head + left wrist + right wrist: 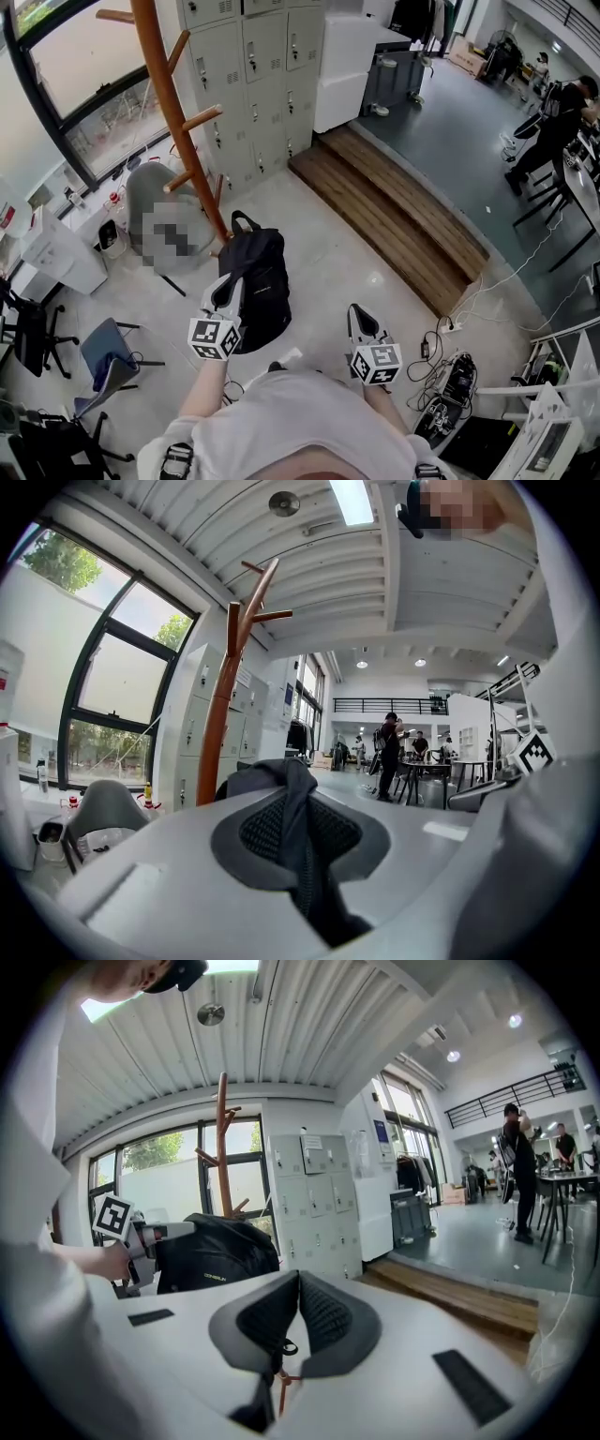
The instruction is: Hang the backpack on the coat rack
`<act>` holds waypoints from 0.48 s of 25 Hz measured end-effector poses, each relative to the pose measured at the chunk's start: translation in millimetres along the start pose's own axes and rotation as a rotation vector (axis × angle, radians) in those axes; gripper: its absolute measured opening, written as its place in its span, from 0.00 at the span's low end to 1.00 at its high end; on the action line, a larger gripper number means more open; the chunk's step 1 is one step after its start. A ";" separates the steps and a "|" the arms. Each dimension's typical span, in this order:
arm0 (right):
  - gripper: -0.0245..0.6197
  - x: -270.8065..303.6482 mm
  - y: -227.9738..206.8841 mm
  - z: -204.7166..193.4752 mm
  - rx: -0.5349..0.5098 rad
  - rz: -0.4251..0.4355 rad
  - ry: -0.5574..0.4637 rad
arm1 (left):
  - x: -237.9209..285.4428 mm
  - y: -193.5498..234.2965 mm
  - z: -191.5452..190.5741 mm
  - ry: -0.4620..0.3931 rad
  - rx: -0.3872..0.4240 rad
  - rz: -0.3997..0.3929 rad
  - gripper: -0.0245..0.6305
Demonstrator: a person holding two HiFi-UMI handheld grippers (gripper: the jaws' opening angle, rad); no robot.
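Black backpack (255, 281) is held up off the floor, just right of the coat rack (173, 103) pole and low down, on none of its pegs (202, 118). Left gripper (230, 286) is clamped narrow on the backpack's top strap (295, 808); dark webbing runs between its 2 pads in the left gripper view. Right gripper (359, 314) sits near and to the right, apart from the bag, pads pressed together with nothing between them.

Rack is orange-brown wood, upright, with angled pegs. In the right gripper view the backpack (211, 1251) hangs in front of the rack (223, 1129).

Floor (337, 253) is pale, glossy tile. Grey lockers (253, 75) stand far behind the rack. Big windows (84, 56) on the left. A wooden step (394, 206) runs diagonally up to a dark raised floor on the far right, where people (553, 122) sit at desks. Blue chair (103, 352) near left. Cables (441, 337) lie on the floor near right.
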State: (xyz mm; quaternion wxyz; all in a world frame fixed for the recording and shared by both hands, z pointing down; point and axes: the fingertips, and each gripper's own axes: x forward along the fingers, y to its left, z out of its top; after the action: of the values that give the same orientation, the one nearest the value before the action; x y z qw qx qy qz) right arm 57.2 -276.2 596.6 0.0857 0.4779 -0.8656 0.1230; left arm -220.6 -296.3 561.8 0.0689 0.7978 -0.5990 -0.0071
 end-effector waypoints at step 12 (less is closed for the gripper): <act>0.05 4.8 -3.4 -2.4 0.017 -0.008 0.011 | 11.4 9.3 -36.2 0.083 -0.045 0.016 0.10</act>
State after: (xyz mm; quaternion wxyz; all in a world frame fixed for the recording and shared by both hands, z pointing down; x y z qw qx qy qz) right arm 57.6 -281.2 600.7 0.0870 0.4811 -0.8622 0.1327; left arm -222.8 -306.0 599.5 0.1118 0.7909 -0.6015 0.0130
